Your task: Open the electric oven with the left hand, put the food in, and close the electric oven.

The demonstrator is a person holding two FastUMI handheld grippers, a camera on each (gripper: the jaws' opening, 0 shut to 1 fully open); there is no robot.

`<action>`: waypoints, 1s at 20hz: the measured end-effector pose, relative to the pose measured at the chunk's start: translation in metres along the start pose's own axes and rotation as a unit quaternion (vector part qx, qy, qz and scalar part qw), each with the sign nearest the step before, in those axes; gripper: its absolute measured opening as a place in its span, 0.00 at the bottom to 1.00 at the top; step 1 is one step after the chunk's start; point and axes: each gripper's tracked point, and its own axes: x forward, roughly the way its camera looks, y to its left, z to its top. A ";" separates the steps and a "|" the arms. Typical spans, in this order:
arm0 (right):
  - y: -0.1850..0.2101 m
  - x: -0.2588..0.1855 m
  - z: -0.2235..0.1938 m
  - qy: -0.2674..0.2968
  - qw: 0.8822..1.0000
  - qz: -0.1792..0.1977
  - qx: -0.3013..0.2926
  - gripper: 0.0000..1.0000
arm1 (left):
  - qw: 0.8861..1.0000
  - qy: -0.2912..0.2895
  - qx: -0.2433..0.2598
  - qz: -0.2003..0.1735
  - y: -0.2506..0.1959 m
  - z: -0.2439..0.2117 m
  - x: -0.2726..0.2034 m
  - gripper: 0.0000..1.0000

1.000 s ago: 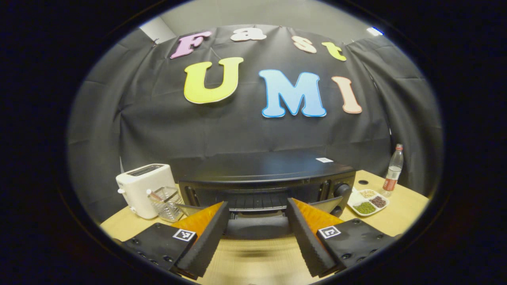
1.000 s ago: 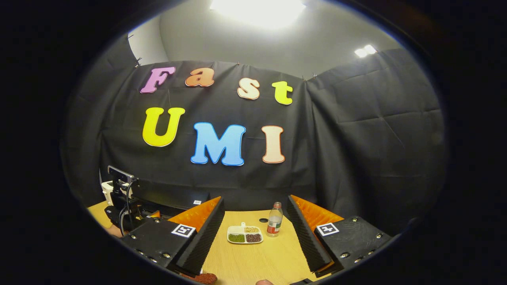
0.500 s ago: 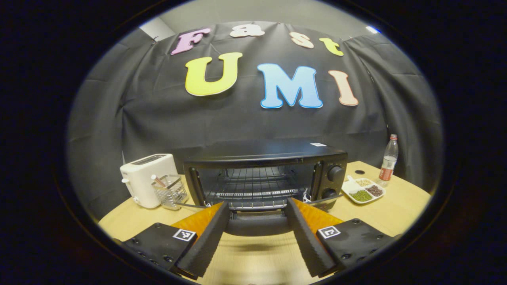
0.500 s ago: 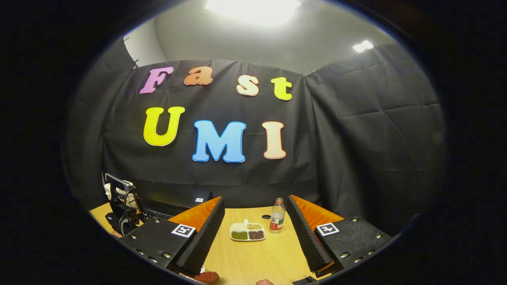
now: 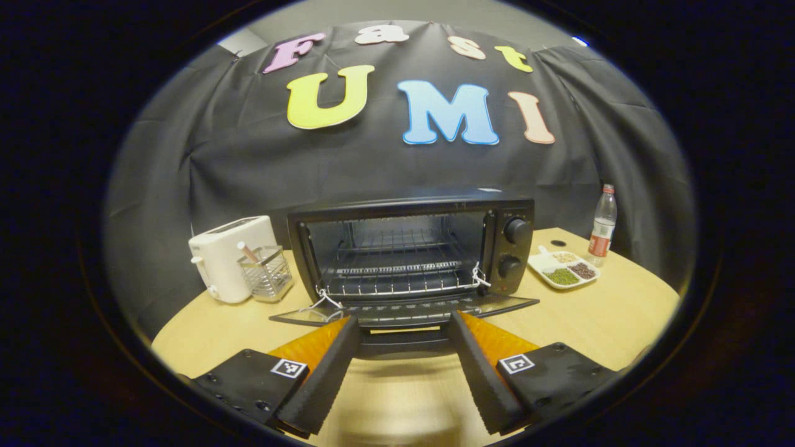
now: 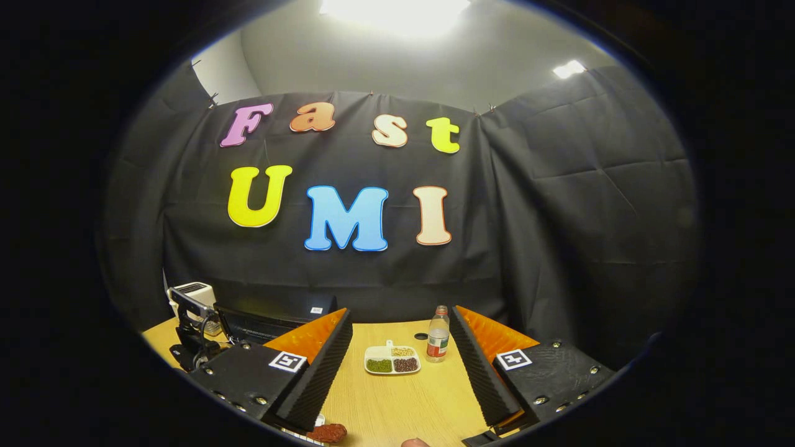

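The black electric oven (image 5: 410, 248) stands at the table's middle with its door (image 5: 404, 307) folded down flat and the wire rack (image 5: 397, 264) bare inside. My left gripper (image 5: 404, 320) is open and low in front of it, with the door's handle (image 5: 404, 344) lying between the two fingers. My right gripper (image 6: 400, 316) is open above the table with nothing between its fingers. A reddish-brown piece of food (image 6: 326, 433) lies on something white at the bottom edge of the right gripper view. The oven's top (image 6: 273, 320) and the left gripper's body (image 6: 192, 335) appear at left there.
A white toaster (image 5: 230, 257) and a wire-and-glass holder (image 5: 264, 273) stand left of the oven. To its right sit a white divided dish of beans (image 5: 564, 268) and a plastic bottle (image 5: 602, 223). A dark hole (image 5: 558, 243) marks the wooden table (image 5: 608, 310).
The oven door has swung from partly open down to flat, baring the rack. My left gripper has come down and back with the handle. The right gripper has barely moved.
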 end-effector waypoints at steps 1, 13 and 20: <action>0.000 0.000 0.000 0.001 1.000 0.001 0.001 0.95 | 1.000 0.002 0.002 0.000 0.000 -0.003 -0.001 0.91; -0.012 -0.010 -0.013 0.021 1.000 0.013 0.005 0.95 | 0.999 0.051 0.015 0.006 -0.005 -0.053 -0.009 0.97; -0.005 -0.010 -0.024 0.031 0.998 0.052 0.022 0.95 | 1.000 -0.005 0.007 0.021 0.000 0.004 -0.055 0.97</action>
